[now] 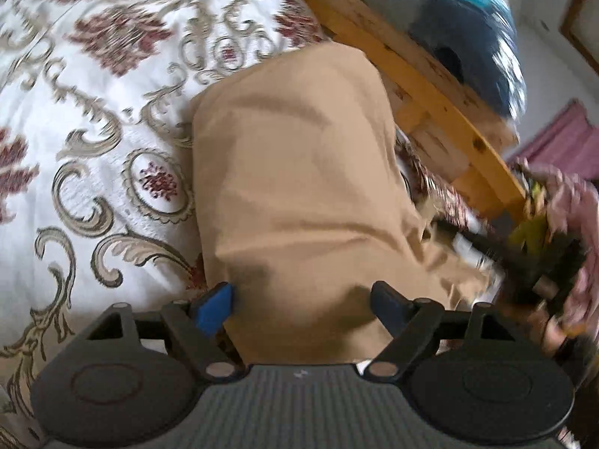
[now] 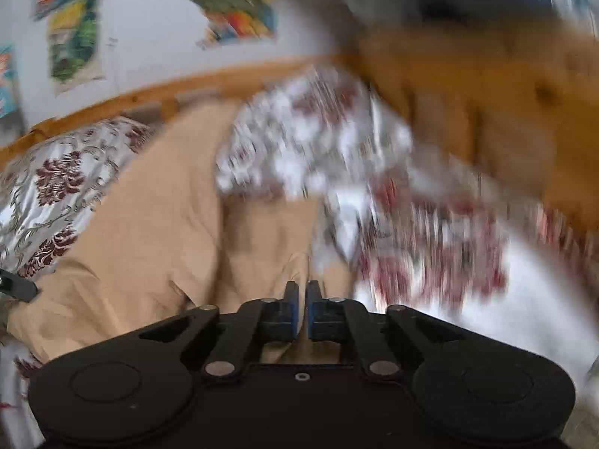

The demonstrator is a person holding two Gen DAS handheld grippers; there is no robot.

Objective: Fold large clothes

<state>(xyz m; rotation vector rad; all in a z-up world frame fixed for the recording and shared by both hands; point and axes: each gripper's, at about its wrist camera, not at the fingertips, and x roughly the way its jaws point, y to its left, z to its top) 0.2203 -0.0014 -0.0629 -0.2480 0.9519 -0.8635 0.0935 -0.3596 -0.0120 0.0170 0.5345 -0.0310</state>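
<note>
A tan garment (image 1: 299,168) lies in a long folded strip on the flowered bedspread (image 1: 93,131). My left gripper (image 1: 301,305) stands open over its near end, with the cloth between the wide-set blue pads (image 1: 213,307) and neither pad pressing on it. In the right wrist view the tan garment (image 2: 149,224) runs up to my right gripper (image 2: 302,295), which is shut with a fold of the cloth pinched at its tips. That right gripper (image 1: 543,258) shows blurred at the right edge of the left wrist view, next to a pink sleeve.
A wooden bed frame (image 1: 411,75) runs along the far side of the bedspread (image 2: 56,187). A dark blue and turquoise object (image 1: 468,37) sits beyond the frame. Colourful posters (image 2: 232,0) hang on the wall. A pink cloth (image 1: 561,142) hangs at the far right.
</note>
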